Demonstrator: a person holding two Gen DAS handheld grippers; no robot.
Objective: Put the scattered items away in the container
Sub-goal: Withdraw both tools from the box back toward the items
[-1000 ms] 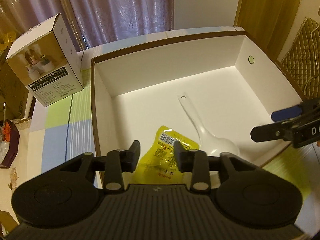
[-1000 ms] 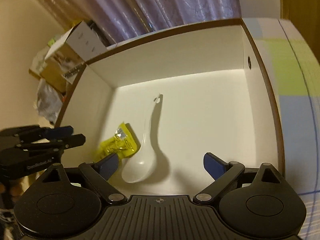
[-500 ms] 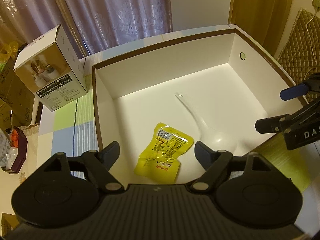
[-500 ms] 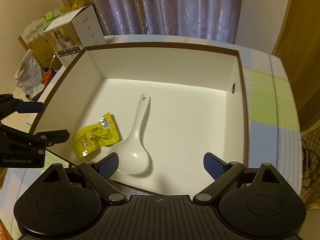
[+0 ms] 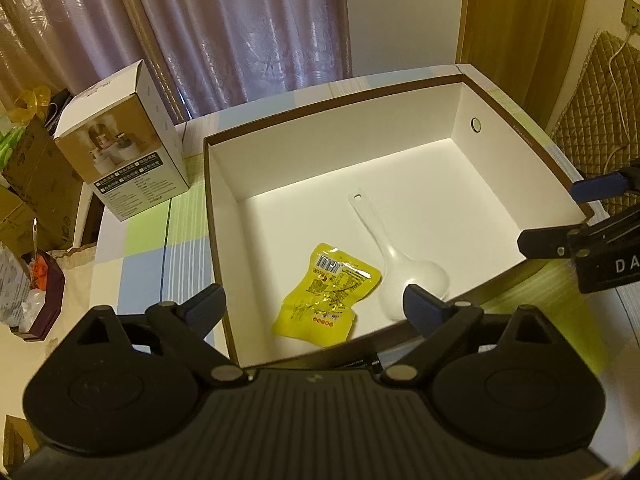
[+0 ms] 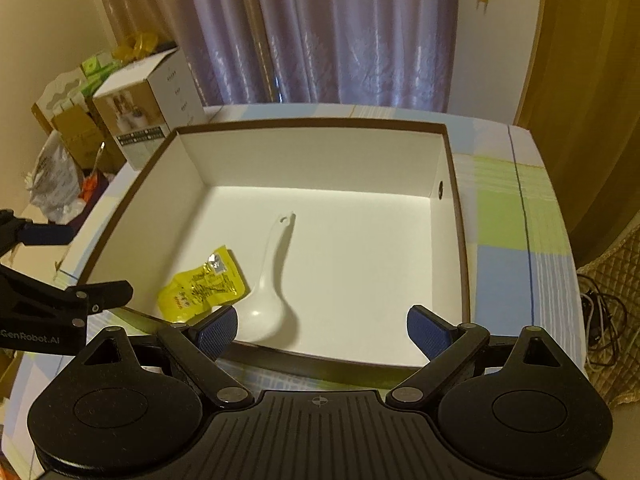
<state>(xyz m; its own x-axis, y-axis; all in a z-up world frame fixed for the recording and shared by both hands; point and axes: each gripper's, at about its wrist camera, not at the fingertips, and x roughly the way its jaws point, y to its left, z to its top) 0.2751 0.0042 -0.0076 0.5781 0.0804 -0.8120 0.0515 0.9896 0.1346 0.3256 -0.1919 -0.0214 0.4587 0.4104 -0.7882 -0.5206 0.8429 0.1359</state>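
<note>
Left gripper (image 5: 315,308) jaws spread wide, empty, right gripper (image 6: 322,330) likewise, yellow packet (image 5: 325,300) and white spoon (image 5: 400,264) lying lower centre inside white box (image 5: 516,168), packet touching spoon bowl

Matt card and plastic, glossy foil, soft cloth

The container (image 5: 516,152) looks like matt white cardboard with a brown rim; the spoon (image 5: 404,268) in it is smooth, glossy white plastic, and the yellow packet (image 5: 326,292) is crinkled, shiny foil. The checked tablecloth (image 6: 508,216) looks woven and matt. The printed carton (image 5: 128,148) at the table's far left corner is smooth card. Both grippers' blue finger pads (image 6: 424,330) are finely ribbed.
</note>
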